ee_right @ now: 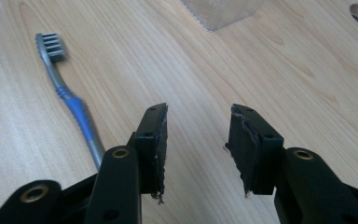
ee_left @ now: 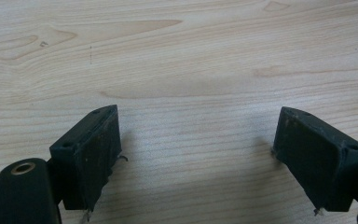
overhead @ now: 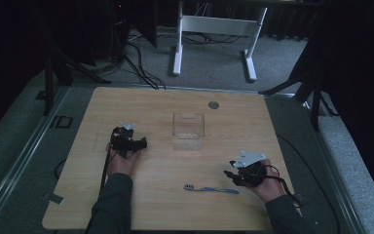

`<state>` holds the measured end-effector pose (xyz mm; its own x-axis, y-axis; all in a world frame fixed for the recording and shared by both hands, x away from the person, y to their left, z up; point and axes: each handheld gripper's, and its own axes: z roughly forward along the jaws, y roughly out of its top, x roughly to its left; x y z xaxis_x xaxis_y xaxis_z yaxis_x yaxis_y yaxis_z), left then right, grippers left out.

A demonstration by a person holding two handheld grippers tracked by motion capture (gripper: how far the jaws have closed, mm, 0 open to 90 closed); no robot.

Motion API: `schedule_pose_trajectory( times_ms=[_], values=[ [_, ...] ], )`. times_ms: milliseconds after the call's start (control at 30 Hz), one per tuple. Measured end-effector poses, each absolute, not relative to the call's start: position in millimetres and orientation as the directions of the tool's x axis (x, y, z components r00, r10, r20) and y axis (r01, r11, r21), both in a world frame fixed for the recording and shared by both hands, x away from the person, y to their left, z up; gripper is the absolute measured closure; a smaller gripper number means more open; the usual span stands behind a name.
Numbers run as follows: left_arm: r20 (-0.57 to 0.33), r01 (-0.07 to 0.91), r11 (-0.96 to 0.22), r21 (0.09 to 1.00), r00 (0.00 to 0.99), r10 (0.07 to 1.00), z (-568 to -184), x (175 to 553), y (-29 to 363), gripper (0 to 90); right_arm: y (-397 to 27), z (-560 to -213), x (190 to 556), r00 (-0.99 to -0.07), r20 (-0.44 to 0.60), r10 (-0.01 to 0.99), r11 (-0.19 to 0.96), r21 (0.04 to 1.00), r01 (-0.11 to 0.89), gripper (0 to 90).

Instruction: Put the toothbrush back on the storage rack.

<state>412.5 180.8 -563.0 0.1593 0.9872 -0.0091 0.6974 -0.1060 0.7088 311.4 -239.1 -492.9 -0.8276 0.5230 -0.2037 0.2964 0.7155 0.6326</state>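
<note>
A blue and grey toothbrush [overhead: 211, 189] lies flat on the wooden table [overhead: 156, 105], near its front edge; in the right gripper view the toothbrush [ee_right: 70, 100] runs up the left side, bristle head farthest away. My right gripper [overhead: 231, 171] sits just right of it, and its jaws [ee_right: 196, 140] stand open over bare wood with nothing between them. My left gripper [overhead: 137, 143] rests at the table's left middle, left of a clear plastic box [overhead: 188, 130]. Its jaws [ee_left: 196, 154] are wide open above bare wood.
The clear box's corner [ee_right: 223, 11] shows at the top of the right gripper view. A round grommet hole [overhead: 214, 104] sits near the table's far edge. Beyond the table stand a white desk frame [overhead: 214, 29], dark stands and floor cables.
</note>
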Motion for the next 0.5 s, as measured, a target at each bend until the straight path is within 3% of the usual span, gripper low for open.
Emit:
schedule_pose_trajectory(
  times_ms=[500],
  values=[
    [-0.009,0.697,-0.106,0.709,0.159,0.987,-563.0,412.5,180.8,15.0,-234.7,-489.4,308.1,-0.849,-0.199,0.489,0.74,0.61,0.283,60.4]
  ],
)
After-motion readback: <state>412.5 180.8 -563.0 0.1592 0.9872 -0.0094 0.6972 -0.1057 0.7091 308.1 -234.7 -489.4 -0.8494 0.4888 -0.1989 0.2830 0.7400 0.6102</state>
